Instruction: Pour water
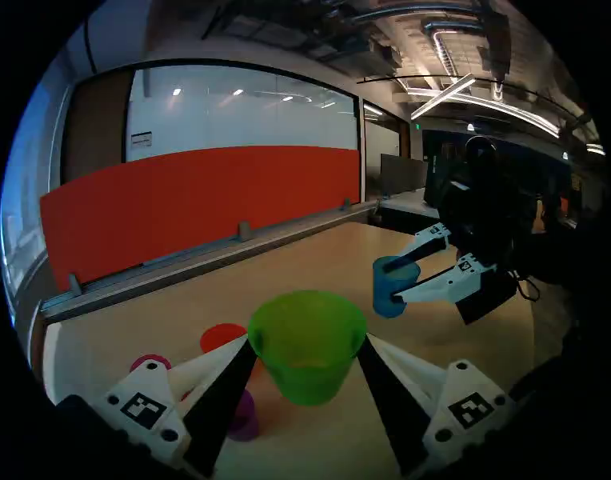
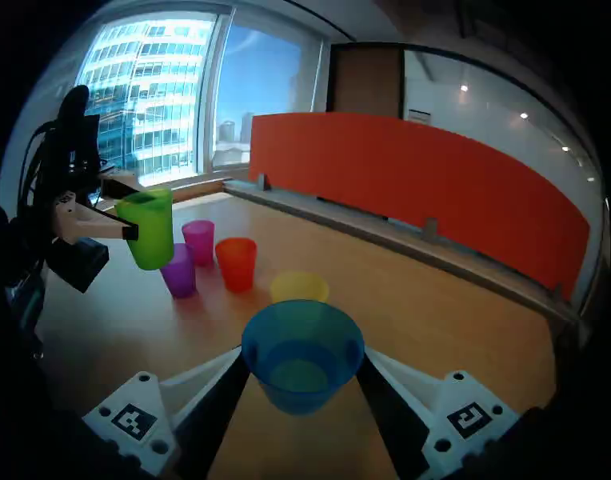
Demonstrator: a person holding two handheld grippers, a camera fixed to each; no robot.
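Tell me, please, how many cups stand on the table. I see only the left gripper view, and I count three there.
Observer: Four. Besides the purple cup, pink cup and orange cup, there is a yellow cup.
Operator: Where does the yellow one stand?
Observer: On the table, just beyond the blue cup that the right gripper holds.
Operator: Is my own cup tipped?
Observer: No. From the side, the green cup in the left gripper is close to upright, next to the purple cup.
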